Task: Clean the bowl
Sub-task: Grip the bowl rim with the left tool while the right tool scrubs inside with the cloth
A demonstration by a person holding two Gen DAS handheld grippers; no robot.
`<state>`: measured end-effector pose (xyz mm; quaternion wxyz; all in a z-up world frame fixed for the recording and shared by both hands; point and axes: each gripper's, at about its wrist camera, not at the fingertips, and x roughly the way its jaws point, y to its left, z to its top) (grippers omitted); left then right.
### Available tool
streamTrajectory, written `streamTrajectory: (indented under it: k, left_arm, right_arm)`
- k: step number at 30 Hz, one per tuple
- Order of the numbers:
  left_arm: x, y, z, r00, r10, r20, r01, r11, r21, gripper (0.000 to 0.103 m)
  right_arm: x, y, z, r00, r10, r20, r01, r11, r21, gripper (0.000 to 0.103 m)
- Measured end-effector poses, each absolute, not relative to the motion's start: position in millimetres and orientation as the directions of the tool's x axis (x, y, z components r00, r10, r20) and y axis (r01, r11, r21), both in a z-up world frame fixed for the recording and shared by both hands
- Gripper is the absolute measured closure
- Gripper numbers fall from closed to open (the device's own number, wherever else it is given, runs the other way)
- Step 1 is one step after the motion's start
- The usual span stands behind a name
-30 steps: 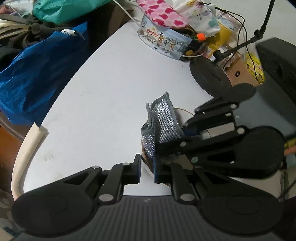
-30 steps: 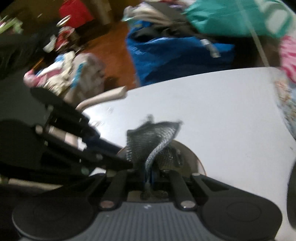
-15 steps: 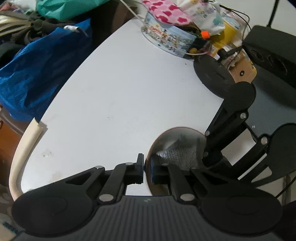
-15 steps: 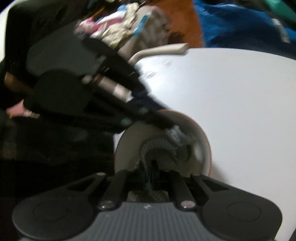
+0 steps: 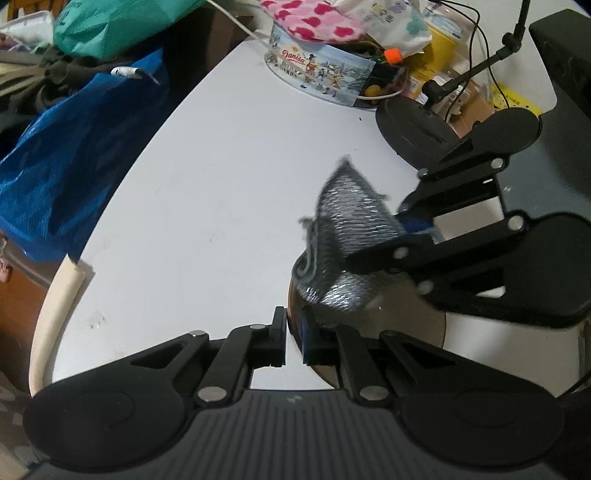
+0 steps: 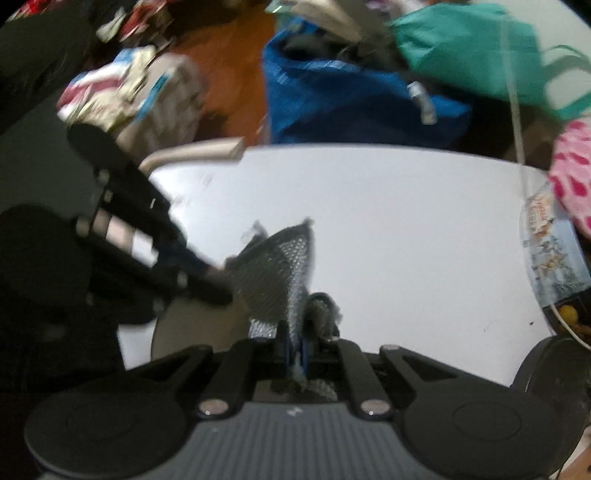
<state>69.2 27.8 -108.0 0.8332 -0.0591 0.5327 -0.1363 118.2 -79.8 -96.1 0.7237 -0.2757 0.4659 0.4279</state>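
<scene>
Both views bend strongly at the edges from the fisheye lens. The left wrist view is evenly lit and mostly sharp; the white table [image 5: 229, 192] is bright, with only the cloth [image 5: 347, 236] motion-smeared. The right wrist view is dimmer and blurred throughout, its left side nearly black, and the blue bag [image 6: 343, 99] is soft and streaked.

white table [image 5: 229, 192] | cookie tin [image 5: 321, 75] at far edge, pink heart cloth [image 5: 310, 18] on top | blue bag [image 5: 74, 147] and teal bag [image 5: 110, 26] beside table | black stand base [image 5: 410, 125] near tin
</scene>
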Motion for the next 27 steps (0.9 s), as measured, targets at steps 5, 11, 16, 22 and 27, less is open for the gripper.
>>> streamTrajectory:
  k: [5,11,16,22,27]
  left_arm:
    - [70,29,-107,0.396,-0.277,-0.875,0.185,0.958,-0.219,0.096]
    - [74,27,-106,0.408,-0.262,-0.875,0.177,0.962,-0.206,0.098]
    - [85,23,-106,0.417,-0.27,-0.868,0.2,0.959,-0.202,0.097]
    - [98,18,-107,0.428,-0.28,-0.859,0.228,0.953,-0.198,0.098]
    - [107,14,-106,0.436,-0.288,-0.852,0.247,0.949,-0.195,0.095]
  right_arm:
    - [105,-67,-98,0.206,0.4,-0.893,-0.91,0.415,-0.024,0.097]
    - [105,-73,-108,0.005,0.361,-0.933,-0.958,0.268,0.099,0.097]
    - [92,-73,-111,-0.1,0.311,-0.945,-0.971,0.179,0.161,0.097]
    - [99,-84,-98,0.026,0.265,-0.964,-0.969,0.244,0.041,0.097]
    - [104,-85,-104,0.072,0.288,-0.955,-0.913,0.405,0.053,0.097]
